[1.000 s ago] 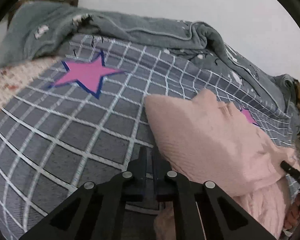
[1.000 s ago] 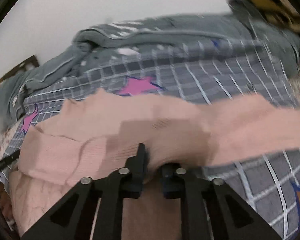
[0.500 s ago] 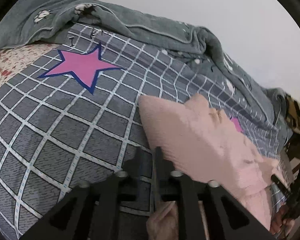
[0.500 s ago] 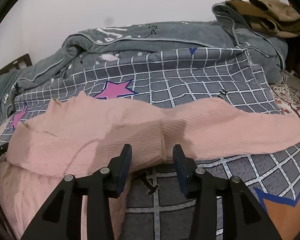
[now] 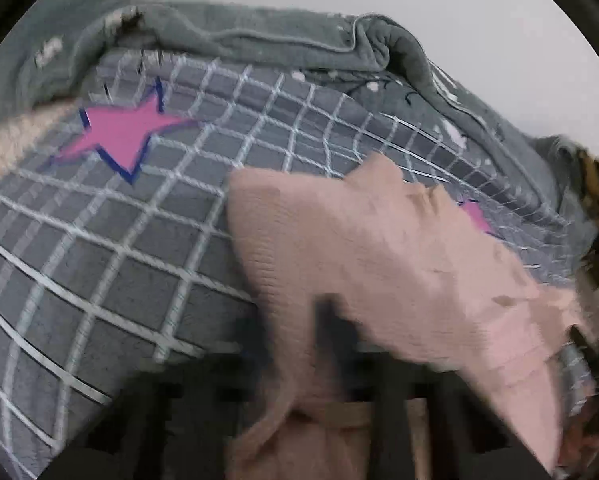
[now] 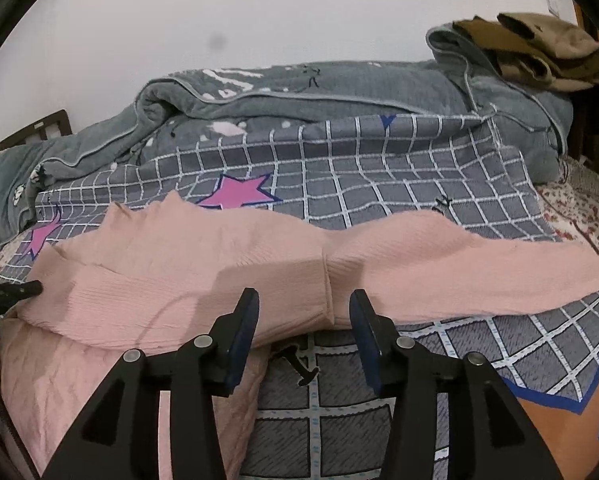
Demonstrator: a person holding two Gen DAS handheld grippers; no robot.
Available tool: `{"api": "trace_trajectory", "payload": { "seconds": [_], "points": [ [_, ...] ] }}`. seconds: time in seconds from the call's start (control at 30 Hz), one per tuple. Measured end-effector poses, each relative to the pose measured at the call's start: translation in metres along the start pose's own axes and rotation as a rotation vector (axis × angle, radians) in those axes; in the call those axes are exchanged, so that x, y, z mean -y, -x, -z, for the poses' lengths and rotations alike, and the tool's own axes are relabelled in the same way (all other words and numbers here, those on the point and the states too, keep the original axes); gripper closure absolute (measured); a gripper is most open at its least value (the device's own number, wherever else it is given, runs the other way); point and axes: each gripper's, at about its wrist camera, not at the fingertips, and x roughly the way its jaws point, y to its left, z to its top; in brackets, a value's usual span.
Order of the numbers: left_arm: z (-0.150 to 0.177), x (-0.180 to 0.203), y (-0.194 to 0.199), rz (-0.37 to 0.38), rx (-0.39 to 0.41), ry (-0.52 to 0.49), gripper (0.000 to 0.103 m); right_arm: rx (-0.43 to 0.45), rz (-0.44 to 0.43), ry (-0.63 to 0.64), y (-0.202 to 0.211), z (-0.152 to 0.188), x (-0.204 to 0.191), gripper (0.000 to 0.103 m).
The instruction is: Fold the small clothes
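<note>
One pink knit garment (image 6: 203,264), spread sideways across a grey checked quilt (image 6: 411,184) on the bed; a second pinkish cloth (image 6: 59,376) lies under its near-left part, rumpled, can't tell if it's separate clothing. Pink stars on the quilt: two in the right wrist view, star (image 6: 235,194) just behind the garment's far edge and another at far left; one orange-and-blue star at lower right. One grey fleece blanket (image 6: 299,92) bunched along the wall, one brown pile of clothes (image 6: 539,56) on top of it at far right, floral sheet (image 6: 579,208) showing at the bed's edge. No readable writing or labels; small dark marks on the quilt are too small to read. Right gripper (image 6: 303,320): jaws spread and opening, blue pads clear of the cloth, the garment's near folded edge and a seam sit just ahead, between the two fingers, nothing grasped. Left gripper (image 5: 327,344): picture heavily blurred, jaws closing, garment cloth drapes down between and over the fingers, looks pinched but blur makes it uncertain. Its tip also shows at far left in the right view, touching the garment's left edge.
</note>
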Motion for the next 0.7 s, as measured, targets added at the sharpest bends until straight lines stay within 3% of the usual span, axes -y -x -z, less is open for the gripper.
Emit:
{"api": "trace_trajectory", "payload": {
  "seconds": [0.1, 0.23, 0.3, 0.4, 0.57, 0.7],
  "points": [
    [-0.002, -0.016, 0.011, -0.016, 0.055, 0.038, 0.09, 0.008, 0.002, 0.011, 0.002, 0.0, 0.0, 0.055],
    [-0.003, -0.053, -0.001, 0.065, -0.012, 0.174, 0.09, 0.011, -0.002, 0.003, 0.003, 0.0, 0.002, 0.055],
    [-0.004, -0.052, 0.003, 0.035, 0.007, 0.154, 0.09, 0.005, -0.005, -0.001, 0.002, 0.0, 0.004, 0.055],
    [-0.002, -0.046, 0.014, -0.12, 0.074, 0.081, 0.09, -0.009, 0.003, -0.004, -0.001, 0.001, 0.004, 0.055],
    [-0.002, -0.056, 0.021, -0.057, 0.073, 0.108, 0.09, -0.11, 0.063, 0.008, -0.024, 0.007, 0.002, 0.052],
    [-0.001, -0.048, 0.03, -0.03, 0.109, 0.08, 0.09, -0.092, 0.061, 0.021, -0.019, 0.008, 0.0, 0.051]
  ]
}}
